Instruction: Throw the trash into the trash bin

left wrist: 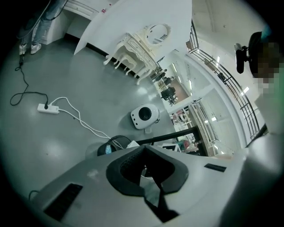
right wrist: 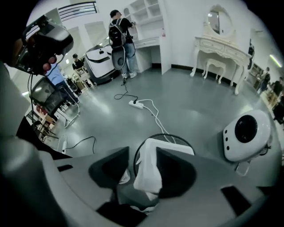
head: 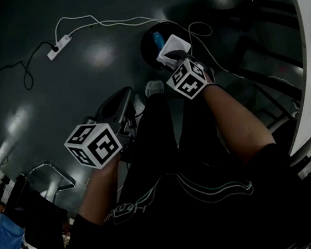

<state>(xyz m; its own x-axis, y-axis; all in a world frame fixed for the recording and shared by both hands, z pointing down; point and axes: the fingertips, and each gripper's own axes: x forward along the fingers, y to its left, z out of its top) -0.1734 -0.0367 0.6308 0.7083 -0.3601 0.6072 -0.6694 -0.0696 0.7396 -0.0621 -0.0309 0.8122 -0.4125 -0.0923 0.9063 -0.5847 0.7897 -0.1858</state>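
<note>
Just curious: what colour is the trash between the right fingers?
White. The trash shows best in the right gripper view.

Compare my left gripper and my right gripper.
The left gripper has jaws together and empty; the right gripper has jaws apart with white trash between them. The right gripper hangs over the bin; the left gripper sits back from it. Both point downward.

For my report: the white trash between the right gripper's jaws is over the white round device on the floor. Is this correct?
Not quite. The white trash between the jaws of the right gripper is over the black trash bin; the white round device stands beside the bin, as the right gripper view shows.
</note>
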